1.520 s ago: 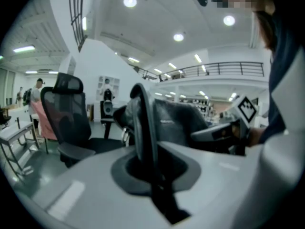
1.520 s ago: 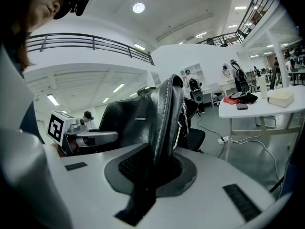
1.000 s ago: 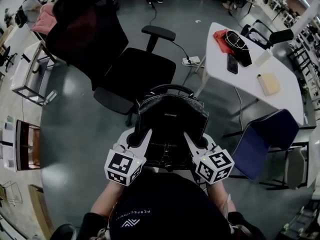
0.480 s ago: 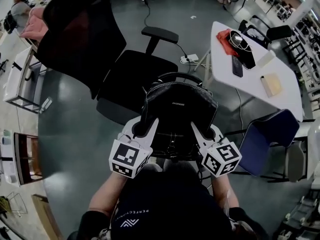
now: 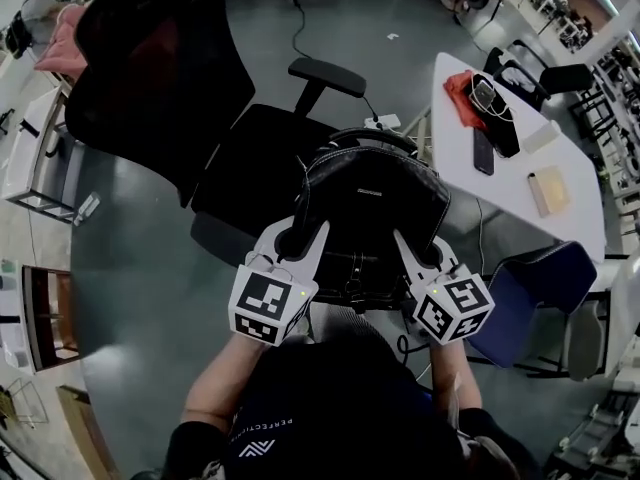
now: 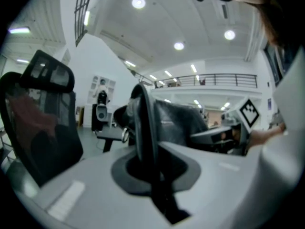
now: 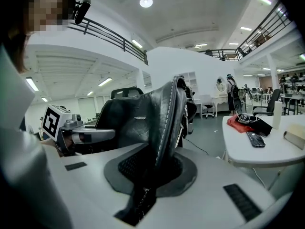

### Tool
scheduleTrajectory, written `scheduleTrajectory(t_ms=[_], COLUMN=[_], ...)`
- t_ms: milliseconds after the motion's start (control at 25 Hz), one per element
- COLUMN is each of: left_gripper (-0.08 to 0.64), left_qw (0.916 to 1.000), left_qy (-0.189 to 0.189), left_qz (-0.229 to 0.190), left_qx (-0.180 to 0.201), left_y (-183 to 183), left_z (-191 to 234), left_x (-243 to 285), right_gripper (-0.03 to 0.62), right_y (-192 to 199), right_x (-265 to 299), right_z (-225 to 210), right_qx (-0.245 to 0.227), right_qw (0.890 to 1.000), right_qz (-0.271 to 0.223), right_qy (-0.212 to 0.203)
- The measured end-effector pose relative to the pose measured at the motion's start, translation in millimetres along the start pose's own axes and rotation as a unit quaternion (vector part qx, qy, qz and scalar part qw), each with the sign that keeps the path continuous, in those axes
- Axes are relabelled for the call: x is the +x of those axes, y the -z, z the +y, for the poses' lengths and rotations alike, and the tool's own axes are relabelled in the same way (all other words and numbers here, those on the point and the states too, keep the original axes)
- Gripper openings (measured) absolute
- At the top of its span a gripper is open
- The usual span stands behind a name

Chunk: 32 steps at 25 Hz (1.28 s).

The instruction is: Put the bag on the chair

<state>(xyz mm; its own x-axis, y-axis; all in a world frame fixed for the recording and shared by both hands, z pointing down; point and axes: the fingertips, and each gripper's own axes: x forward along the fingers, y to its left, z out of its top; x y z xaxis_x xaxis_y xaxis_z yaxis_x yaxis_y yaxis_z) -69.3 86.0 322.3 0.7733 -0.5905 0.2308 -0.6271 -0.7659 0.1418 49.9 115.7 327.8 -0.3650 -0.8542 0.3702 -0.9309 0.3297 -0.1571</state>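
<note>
A black leather bag (image 5: 372, 208) with a curved top handle hangs in the air in front of me, held by both sides. My left gripper (image 5: 300, 234) is shut on the bag's left edge (image 6: 143, 123). My right gripper (image 5: 415, 243) is shut on the bag's stitched right edge (image 7: 167, 118). The black office chair (image 5: 262, 148) with its tall mesh back (image 5: 150, 68) stands just beyond and left of the bag. The bag overlaps the near right corner of the chair's seat in the head view; I cannot tell if it touches it.
A white table (image 5: 520, 158) at the right carries a red cloth, a phone and a tan block. A blue chair (image 5: 525, 293) stands at its near side. A power strip (image 5: 385, 123) and cable lie on the floor beyond the chair. Shelving stands at the left.
The bag and both grippers have moved forward and a little right, closer over the chair's seat. Both grips are unchanged.
</note>
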Motion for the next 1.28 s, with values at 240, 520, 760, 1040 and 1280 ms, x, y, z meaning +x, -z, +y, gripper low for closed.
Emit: scheduleTrajectory(t_ms=[240,520,760,1040,1280], left_gripper=[0.034,0.034,0.035,0.035,0.035], left_qw=[0.9995,0.9965,0.9923,0.9872,0.9849], left_qy=[-0.029,-0.069,-0.104,-0.129,-0.132], left_qz=[0.004,0.020,0.032,0.056,0.067], left_qx=[-0.014,-0.043,-0.059,-0.075,-0.090], left_y=[-8.1,-6.7,8.0,37.5,71.7], left_z=[38.2,84.7,126.5,167.0,193.5], left_x=[38.5,90.9,123.8,162.8,191.4], right_gripper=[0.041,0.041,0.041,0.041,0.041], right_y=[-17.6,-29.9,-25.4,-3.9,24.3], right_x=[51.6,118.5,177.8,238.4,278.3], right_z=[-28.9,-68.6,-90.4,-116.3,-135.5], right_qx=[-0.002,-0.001,-0.001,0.016,0.030], right_qw=[0.999,0.997,0.993,0.988,0.985], right_qz=[0.006,0.034,0.051,0.073,0.089], right_qy=[-0.031,-0.073,-0.110,-0.138,-0.144])
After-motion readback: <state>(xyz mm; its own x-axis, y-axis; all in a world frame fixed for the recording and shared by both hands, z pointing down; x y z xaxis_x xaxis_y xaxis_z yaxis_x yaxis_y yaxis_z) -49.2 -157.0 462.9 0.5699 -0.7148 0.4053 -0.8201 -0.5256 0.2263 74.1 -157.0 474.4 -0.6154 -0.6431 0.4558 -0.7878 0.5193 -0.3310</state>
